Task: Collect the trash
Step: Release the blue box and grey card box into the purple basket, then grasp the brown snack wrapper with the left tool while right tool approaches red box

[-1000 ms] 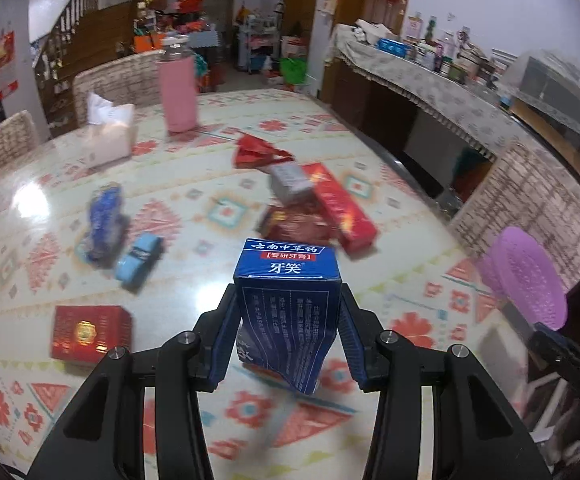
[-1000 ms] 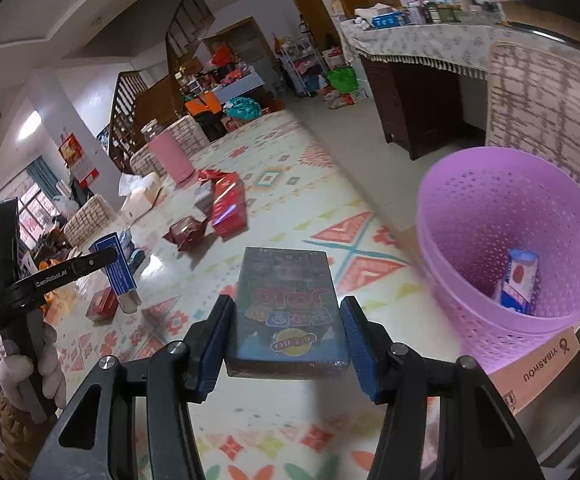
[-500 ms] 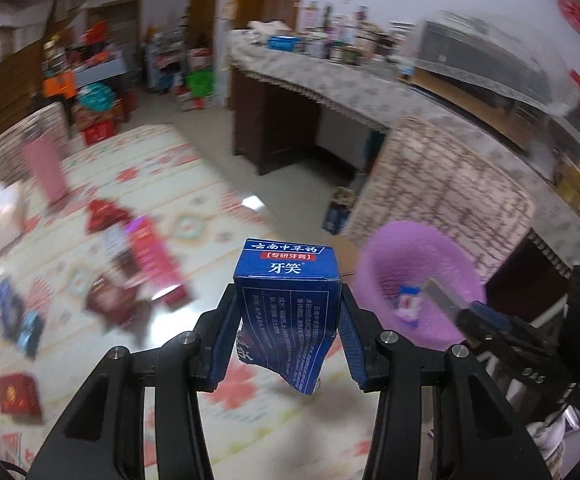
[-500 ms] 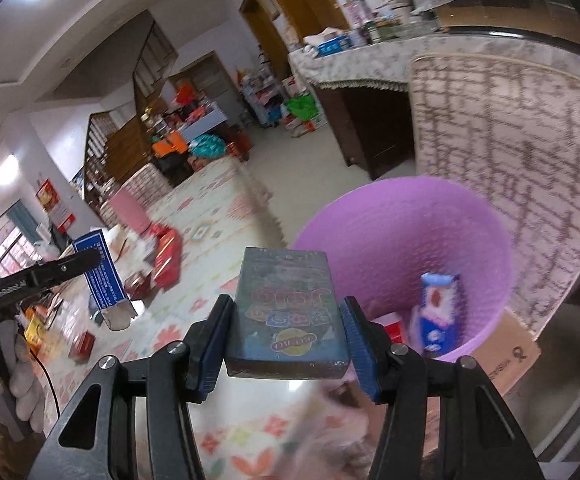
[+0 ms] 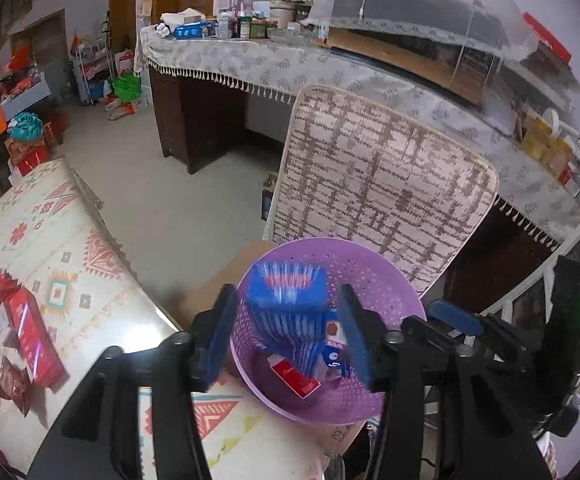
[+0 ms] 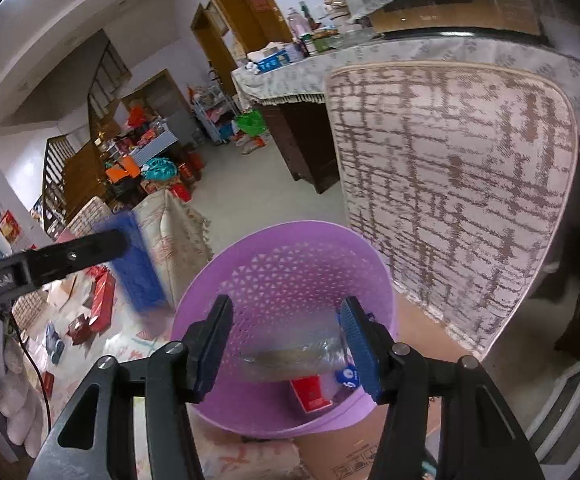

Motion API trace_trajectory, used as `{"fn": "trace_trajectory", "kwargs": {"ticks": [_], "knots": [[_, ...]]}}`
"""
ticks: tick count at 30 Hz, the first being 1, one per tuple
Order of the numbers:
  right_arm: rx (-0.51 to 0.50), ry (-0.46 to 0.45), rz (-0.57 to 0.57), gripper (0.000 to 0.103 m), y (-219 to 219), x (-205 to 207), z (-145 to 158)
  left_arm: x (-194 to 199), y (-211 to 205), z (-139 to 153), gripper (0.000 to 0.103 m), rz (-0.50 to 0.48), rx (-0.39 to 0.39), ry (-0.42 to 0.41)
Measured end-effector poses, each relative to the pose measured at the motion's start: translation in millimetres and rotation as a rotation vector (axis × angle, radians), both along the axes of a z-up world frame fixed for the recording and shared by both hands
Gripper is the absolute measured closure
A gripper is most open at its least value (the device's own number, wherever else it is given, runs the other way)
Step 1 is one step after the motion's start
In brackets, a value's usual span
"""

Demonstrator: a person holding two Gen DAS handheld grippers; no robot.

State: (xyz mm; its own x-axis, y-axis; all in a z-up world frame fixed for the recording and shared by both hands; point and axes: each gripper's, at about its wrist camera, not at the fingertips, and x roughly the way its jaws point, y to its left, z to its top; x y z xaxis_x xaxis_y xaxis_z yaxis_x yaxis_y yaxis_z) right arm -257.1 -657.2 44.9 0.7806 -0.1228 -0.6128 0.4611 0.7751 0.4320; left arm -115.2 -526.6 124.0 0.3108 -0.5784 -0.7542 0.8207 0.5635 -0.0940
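Both grippers hang over the purple perforated basket (image 5: 374, 272), which also shows in the right wrist view (image 6: 290, 264). My left gripper (image 5: 287, 332) is open; the blue toothpaste box (image 5: 290, 304) is blurred between its fingers, falling free into the basket. It appears at the left of the right wrist view (image 6: 139, 264). My right gripper (image 6: 285, 350) is open; the dark card box (image 6: 290, 358) is blurred below it, dropping in. A red carton (image 6: 310, 394) and a blue-white packet (image 6: 346, 376) lie on the basket bottom.
A woven chair back (image 5: 378, 184) stands just behind the basket. The patterned table (image 5: 49, 280) at left holds a long red box (image 5: 29, 332), dark red packets (image 5: 13, 384) and more litter. A cloth-covered counter (image 5: 249, 60) runs along the far wall. A cardboard box (image 6: 354, 460) sits under the basket.
Both grippers swung from the table to above the basket and opened. The toothpaste box and the card box have left the fingers and are falling in.
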Motion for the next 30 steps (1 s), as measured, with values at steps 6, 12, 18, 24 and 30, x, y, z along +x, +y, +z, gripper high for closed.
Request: {"fn": "trace_trajectory", "kwargs": {"ticks": [6, 12, 18, 24, 30], "knots": [[0.014, -0.011, -0.015, 0.029, -3.9, -5.7, -5.4, -5.0, 13.1, -5.8, 0.026, 0.021, 0.022, -0.042], [-0.037, -0.047, -0.061, 0.024, 1.4, -18.9, -1.2, -1.5, 51.9, -11.5, 0.025, 0.023, 0.035, 0.015], [0.018, -0.094, -0.069, 0.022, 0.8, -36.4, 7.4, 10.5, 107.5, -17.2, 0.025, 0.119, 0.055, 0.040], [0.024, -0.071, 0.022, 0.022, 29.5, -17.1, 8.1, 30.1, 189.4, -15.2, 0.025, 0.340, 0.073, -0.059], [0.029, -0.023, 0.157, 0.022, 81.3, 13.9, 1.1, 72.7, 285.0, -21.2, 0.025, 0.591, 0.088, -0.083]]}}
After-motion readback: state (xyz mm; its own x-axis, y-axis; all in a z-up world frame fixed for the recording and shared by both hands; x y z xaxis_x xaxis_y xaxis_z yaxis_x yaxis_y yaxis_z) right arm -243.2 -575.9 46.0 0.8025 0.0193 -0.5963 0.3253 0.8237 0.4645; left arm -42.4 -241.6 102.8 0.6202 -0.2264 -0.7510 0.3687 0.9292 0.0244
